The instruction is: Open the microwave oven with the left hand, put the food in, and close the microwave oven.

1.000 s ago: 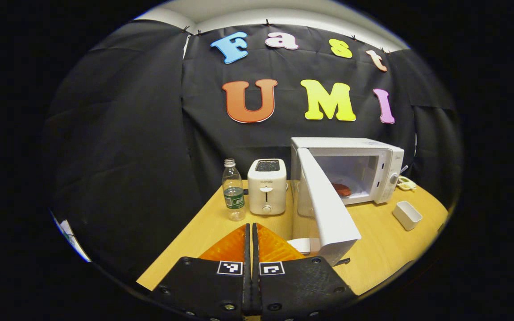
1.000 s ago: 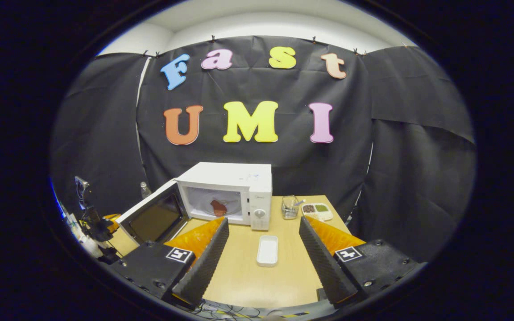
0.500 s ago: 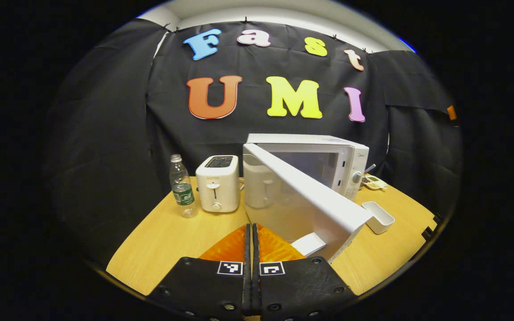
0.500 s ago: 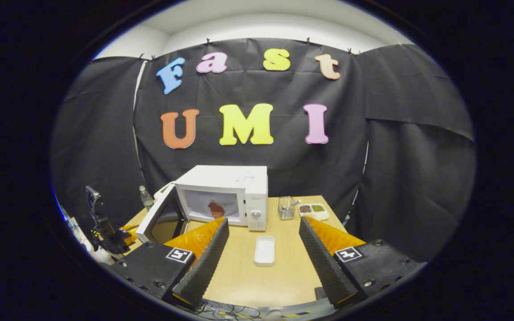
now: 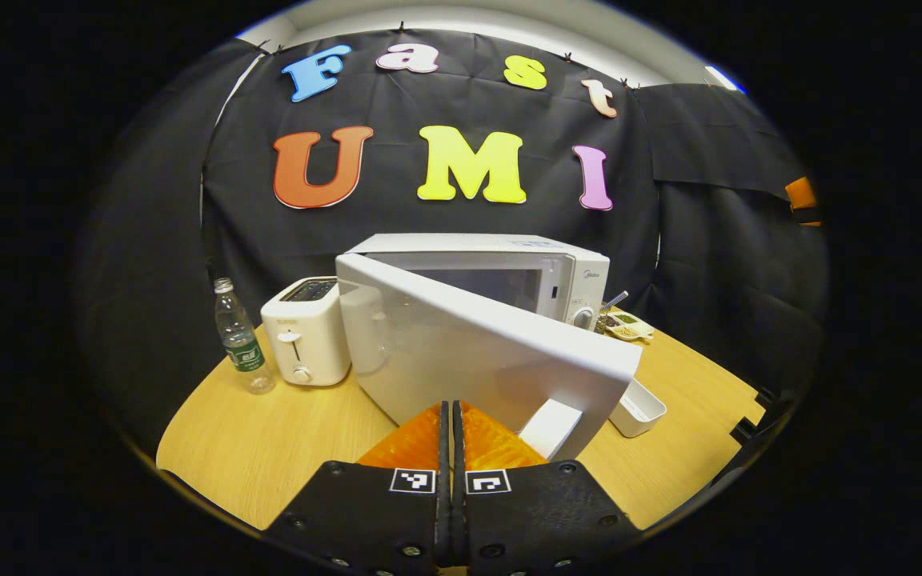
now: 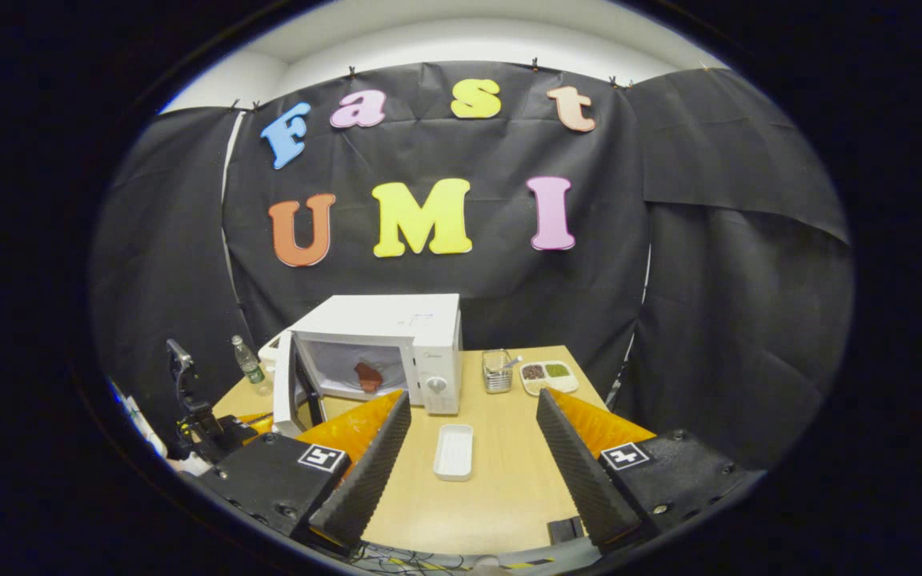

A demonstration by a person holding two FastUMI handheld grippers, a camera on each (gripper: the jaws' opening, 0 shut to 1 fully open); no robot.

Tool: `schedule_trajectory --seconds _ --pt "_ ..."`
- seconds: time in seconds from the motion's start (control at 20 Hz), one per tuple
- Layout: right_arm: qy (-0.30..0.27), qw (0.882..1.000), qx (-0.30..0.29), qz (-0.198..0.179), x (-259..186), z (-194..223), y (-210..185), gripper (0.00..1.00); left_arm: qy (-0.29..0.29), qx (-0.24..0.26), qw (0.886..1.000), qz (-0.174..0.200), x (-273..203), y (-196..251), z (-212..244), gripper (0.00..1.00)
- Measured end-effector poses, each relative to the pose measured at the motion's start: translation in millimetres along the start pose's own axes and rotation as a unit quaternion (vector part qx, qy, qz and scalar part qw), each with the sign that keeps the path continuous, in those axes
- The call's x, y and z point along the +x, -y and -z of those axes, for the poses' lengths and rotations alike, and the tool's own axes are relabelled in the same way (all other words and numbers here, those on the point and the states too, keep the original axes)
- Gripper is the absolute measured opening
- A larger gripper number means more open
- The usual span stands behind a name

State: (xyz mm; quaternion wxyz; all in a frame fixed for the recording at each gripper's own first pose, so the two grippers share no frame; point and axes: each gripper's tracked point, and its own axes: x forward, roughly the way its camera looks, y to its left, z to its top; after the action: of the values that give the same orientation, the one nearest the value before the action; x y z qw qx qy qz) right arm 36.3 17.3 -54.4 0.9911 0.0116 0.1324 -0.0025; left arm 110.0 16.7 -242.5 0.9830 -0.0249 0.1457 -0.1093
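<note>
The white microwave (image 5: 557, 268) stands at the back of the table with its door (image 5: 469, 352) about half open. In the left gripper view the door's outer face is right in front of my left gripper (image 5: 450, 416), which is shut with nothing between its fingers, close to the door handle (image 5: 551, 428). In the right gripper view the microwave (image 6: 397, 320) shows its cavity with the red food (image 6: 366, 376) on the turntable, and the door (image 6: 285, 392) is seen nearly edge-on. My right gripper (image 6: 473, 400) is open above the table, holding nothing.
A white toaster (image 5: 305, 332) and a water bottle (image 5: 241, 340) stand left of the microwave. A white empty tray (image 6: 454, 450) lies in front of it. A utensil cup (image 6: 497, 372) and a small dish (image 6: 547, 376) sit to its right.
The microwave door has swung from wide open to about half open, with my shut left gripper following behind its outer face. The right gripper stays open and has only drifted slightly.
</note>
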Motion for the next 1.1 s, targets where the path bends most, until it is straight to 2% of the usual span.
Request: schedule_trajectory --seconds 0.2,0.25,0.3,0.35,0.4,0.45,0.8,0.85,0.9,0.95,1.05,1.1 --pt "-0.001 1.000 0.008 -0.007 16 -7 12 1.00 -0.006 0.004 1.000 0.014 29 26 -2 0.00" --pt "-0.002 1.000 0.009 -0.008 21 -9 16 0.91 -0.006 0.003 1.000 0.016 37 31 -3 0.00" --pt "-0.003 1.000 0.009 -0.009 26 -10 21 0.91 -0.008 0.003 1.000 0.017 44 35 -3 0.00" --pt "-0.003 1.000 0.009 -0.010 31 -12 25 1.00 -0.007 0.001 1.000 0.017 51 41 -5 0.00" --pt "-0.003 1.000 0.007 -0.011 35 -14 29 0.91 -0.007 -0.001 1.000 0.018 57 46 -7 0.00" --pt "-0.004 1.000 0.006 -0.010 41 -15 35 1.00 -0.008 -0.004 1.000 0.018 66 52 -7 0.00" --pt "-0.016 1.000 0.005 -0.010 70 -19 67 1.00 -0.012 -0.009 1.000 0.018 123 76 -21 0.00" --pt "-0.018 1.000 0.005 -0.011 74 -21 71 0.91 -0.013 -0.010 1.000 0.015 132 78 -23 0.00" --pt "-0.021 1.000 0.005 -0.012 78 -19 76 0.91 -0.013 -0.013 1.000 0.010 140 79 -26 0.00" --pt "-0.023 1.000 0.005 -0.014 82 -18 79 1.00 -0.014 -0.015 1.000 0.007 148 80 -27 0.00" --pt "-0.028 0.999 0.007 -0.017 91 -18 85 1.00 -0.017 -0.017 1.000 0.001 163 81 -30 0.00" --pt "-0.032 0.999 0.008 -0.019 96 -18 88 0.91 -0.019 -0.016 1.000 -0.002 171 82 -32 0.00"
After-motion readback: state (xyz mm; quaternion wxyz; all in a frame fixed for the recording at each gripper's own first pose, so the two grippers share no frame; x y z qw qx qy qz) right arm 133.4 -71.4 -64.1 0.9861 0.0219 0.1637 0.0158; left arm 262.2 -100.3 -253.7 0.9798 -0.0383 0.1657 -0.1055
